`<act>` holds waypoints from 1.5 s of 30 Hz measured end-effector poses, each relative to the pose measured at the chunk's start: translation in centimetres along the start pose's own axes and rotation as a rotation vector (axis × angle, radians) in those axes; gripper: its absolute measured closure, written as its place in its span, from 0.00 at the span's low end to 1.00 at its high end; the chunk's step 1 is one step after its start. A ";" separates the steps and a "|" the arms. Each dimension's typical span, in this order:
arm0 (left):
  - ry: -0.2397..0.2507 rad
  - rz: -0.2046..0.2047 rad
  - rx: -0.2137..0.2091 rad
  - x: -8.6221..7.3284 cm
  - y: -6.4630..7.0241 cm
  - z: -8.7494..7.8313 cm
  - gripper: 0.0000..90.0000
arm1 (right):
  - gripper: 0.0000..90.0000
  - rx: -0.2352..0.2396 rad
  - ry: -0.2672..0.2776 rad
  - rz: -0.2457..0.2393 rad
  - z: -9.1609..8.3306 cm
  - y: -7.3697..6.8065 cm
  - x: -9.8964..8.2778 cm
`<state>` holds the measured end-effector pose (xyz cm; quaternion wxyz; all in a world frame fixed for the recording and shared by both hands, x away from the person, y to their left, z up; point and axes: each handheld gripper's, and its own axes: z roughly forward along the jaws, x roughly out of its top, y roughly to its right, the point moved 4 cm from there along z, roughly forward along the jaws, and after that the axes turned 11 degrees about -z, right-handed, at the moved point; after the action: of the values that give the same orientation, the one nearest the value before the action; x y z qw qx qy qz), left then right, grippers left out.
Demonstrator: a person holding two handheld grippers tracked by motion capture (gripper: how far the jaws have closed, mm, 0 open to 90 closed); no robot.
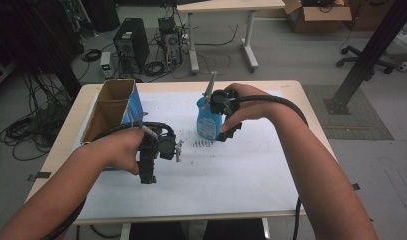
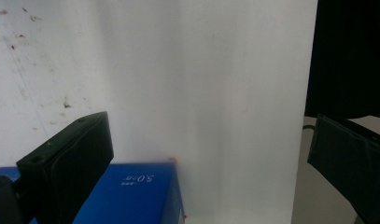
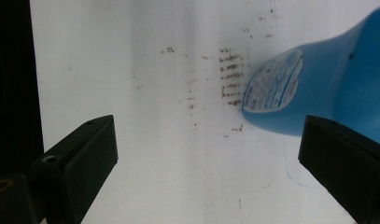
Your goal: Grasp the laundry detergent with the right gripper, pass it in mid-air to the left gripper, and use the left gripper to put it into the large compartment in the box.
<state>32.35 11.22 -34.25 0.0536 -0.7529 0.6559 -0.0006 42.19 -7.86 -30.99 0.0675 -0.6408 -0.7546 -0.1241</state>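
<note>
Your right tongs [image 1: 230, 131] stand apart with nothing clamped, just beside the blue bottle [image 1: 208, 120], which stands upright near the middle of the table [image 1: 291, 90]. Your left tongs [image 1: 147, 175] also gape, beside the blue box [image 1: 133, 107] by the table's left edge.

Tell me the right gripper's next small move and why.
Probably shift the right gripper sideways so the blue bottle sits between its jaws, then close. The jaws stand open with only white paper between them, and the bottle lies off toward one jaw, ungripped.
</note>
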 end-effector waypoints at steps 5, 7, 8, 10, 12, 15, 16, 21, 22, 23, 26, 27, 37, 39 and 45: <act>0.006 0.002 -0.003 -0.1 0.1 0.0 0.00 | 0.05 -0.014 0.026 0.044 0.6 -0.2 -1.8; 0.004 0.004 -0.002 -0.1 0.1 0.1 0.00 | 0.05 -0.023 0.043 0.057 0.9 -0.2 -2.4; 0.004 0.004 -0.002 -0.1 0.1 0.1 0.00 | 0.05 -0.023 0.043 0.057 0.9 -0.2 -2.4; 0.003 0.005 -0.004 -0.1 0.1 0.1 0.00 | 0.05 -0.036 0.065 0.083 1.2 -0.1 -3.1; 0.006 0.005 -0.003 -0.1 0.1 0.1 0.00 | 0.05 -0.039 0.075 0.090 1.3 0.0 -3.4; 0.005 0.006 -0.003 -0.1 0.1 0.1 0.00 | 0.05 -0.047 0.097 0.119 1.6 0.3 -4.2; 0.005 0.006 -0.003 -0.1 0.1 0.1 0.00 | 0.05 -0.047 0.097 0.119 1.6 0.3 -4.2; 0.000 0.007 -0.007 0.0 0.0 0.2 0.00 | 0.05 -0.058 0.115 0.154 2.3 0.6 -5.4; 0.003 0.006 -0.007 0.1 0.1 0.3 0.00 | 0.05 -0.060 0.113 0.156 2.4 0.7 -5.6; 0.004 0.008 -0.008 0.1 0.1 0.3 0.00 | 0.05 -0.065 0.114 0.158 2.5 0.7 -5.7; 0.000 0.010 -0.013 0.2 0.1 0.5 0.00 | 0.05 -0.075 0.133 0.168 3.0 0.8 -6.1; -0.002 0.013 -0.014 0.2 0.1 0.5 0.00 | 0.05 -0.078 0.136 0.174 3.1 0.9 -6.2; -0.001 0.018 -0.022 0.3 0.2 0.9 0.00 | 0.04 -0.098 0.188 0.219 4.7 1.1 -7.5; -0.005 0.018 -0.022 0.3 0.2 1.0 0.00 | 0.04 -0.103 0.201 0.232 5.0 1.2 -7.8; -0.002 0.024 -0.023 0.4 0.1 1.0 0.00 | 0.04 -0.112 0.242 0.265 6.0 1.5 -8.2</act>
<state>32.37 10.92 -35.27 0.0459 -0.7456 0.6648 0.0083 45.36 -13.78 -38.72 0.1378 -0.7178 -0.6418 -0.2321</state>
